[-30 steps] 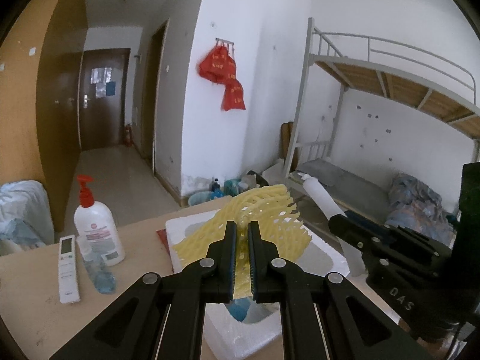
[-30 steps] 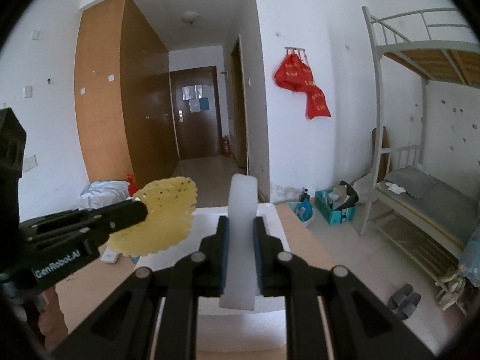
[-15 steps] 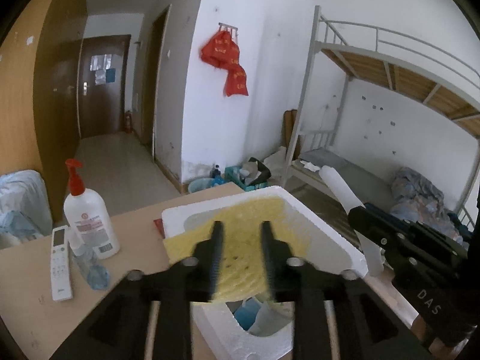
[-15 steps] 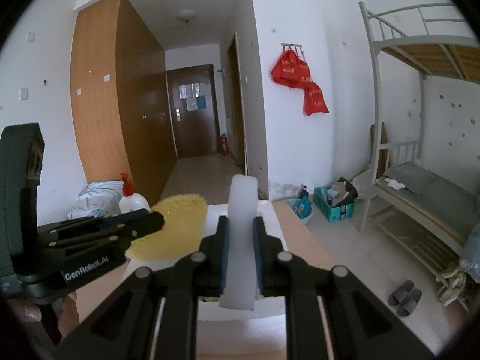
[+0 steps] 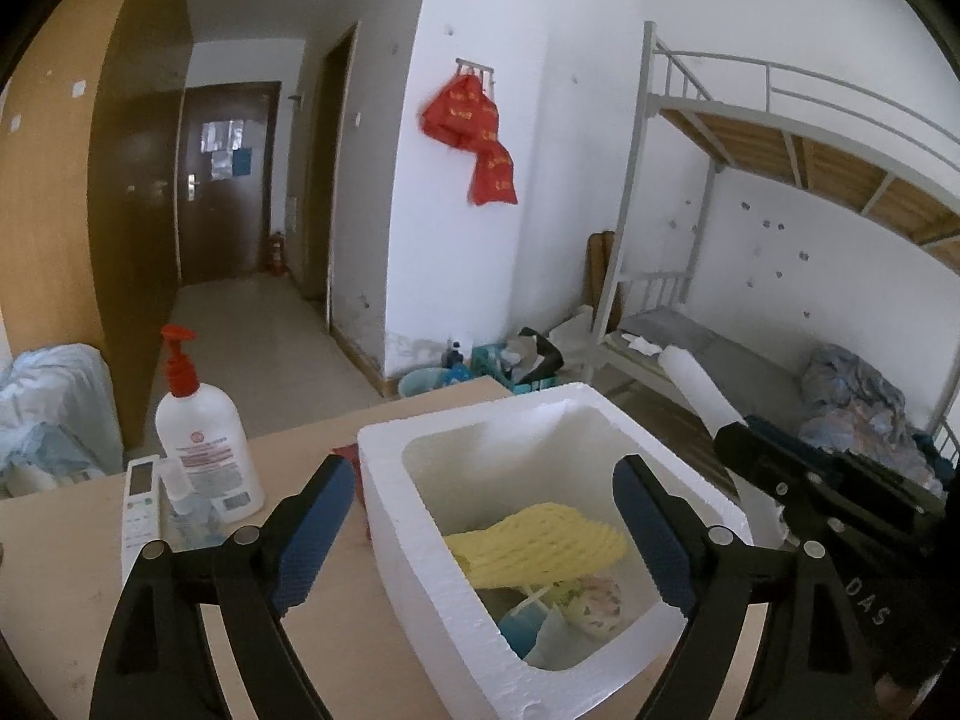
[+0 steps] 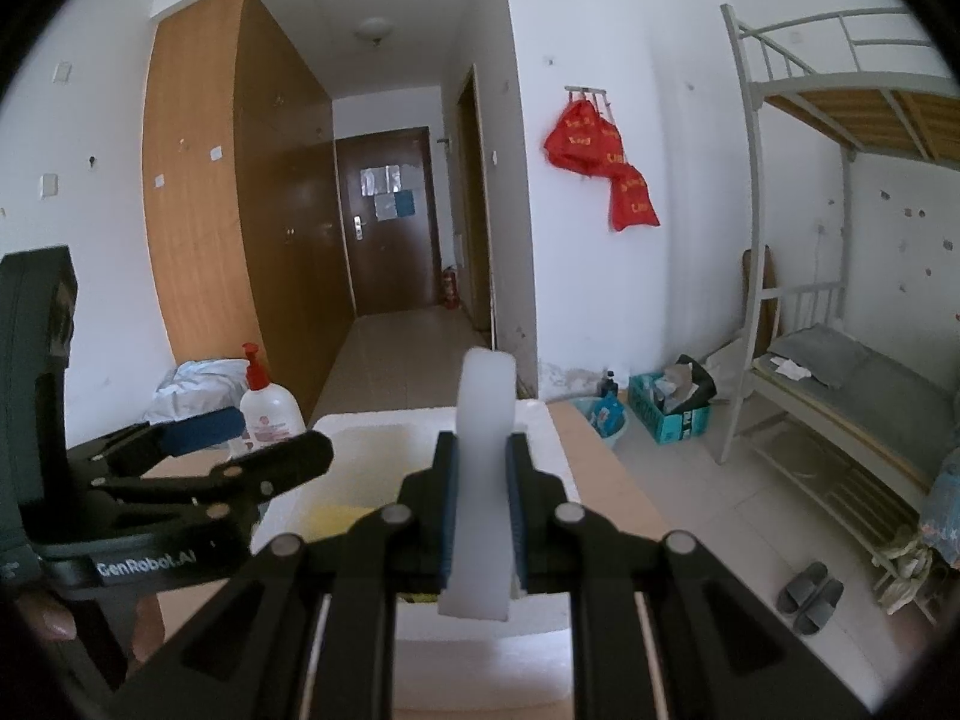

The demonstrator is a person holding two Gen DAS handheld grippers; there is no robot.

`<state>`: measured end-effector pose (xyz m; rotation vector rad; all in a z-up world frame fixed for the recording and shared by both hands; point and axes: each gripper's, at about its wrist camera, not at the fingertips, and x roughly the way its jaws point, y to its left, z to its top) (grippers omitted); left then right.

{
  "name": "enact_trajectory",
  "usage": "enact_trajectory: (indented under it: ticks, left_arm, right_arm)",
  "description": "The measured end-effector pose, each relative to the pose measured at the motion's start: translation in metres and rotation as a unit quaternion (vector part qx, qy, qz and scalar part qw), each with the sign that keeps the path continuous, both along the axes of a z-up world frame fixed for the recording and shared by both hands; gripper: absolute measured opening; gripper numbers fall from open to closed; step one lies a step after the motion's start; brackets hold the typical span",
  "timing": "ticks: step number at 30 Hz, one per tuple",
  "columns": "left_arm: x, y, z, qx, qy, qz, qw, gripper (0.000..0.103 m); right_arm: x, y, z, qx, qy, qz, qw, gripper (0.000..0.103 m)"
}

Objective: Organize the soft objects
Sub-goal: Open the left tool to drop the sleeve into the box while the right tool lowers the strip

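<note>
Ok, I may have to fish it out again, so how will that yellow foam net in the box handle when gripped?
The yellow net is open mesh lying draped over the things under it in the foam box, so it probably flops and squashes flat between pads. It looks very light. Its holes may snag on neighbouring items.
</note>
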<state>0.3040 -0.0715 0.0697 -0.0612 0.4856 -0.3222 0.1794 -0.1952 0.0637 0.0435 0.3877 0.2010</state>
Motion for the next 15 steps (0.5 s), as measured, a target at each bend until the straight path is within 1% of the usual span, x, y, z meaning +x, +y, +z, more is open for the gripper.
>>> enact_trajectory:
  ticks: [10, 15]
  left_arm:
    - [-0.011, 0.011, 0.009, 0.004, -0.019, 0.016, 0.9997, 0.089]
    - [-0.017, 0.019, 0.013, 0.004, -0.028, 0.028, 0.9992, 0.095]
  right_arm:
    - [0.01, 0.0, -0.003, 0.001, 0.005, 0.009, 1.0, 0.019]
    - [0.016, 0.005, -0.002, -0.001, 0.005, 0.021, 1.0, 0.019]
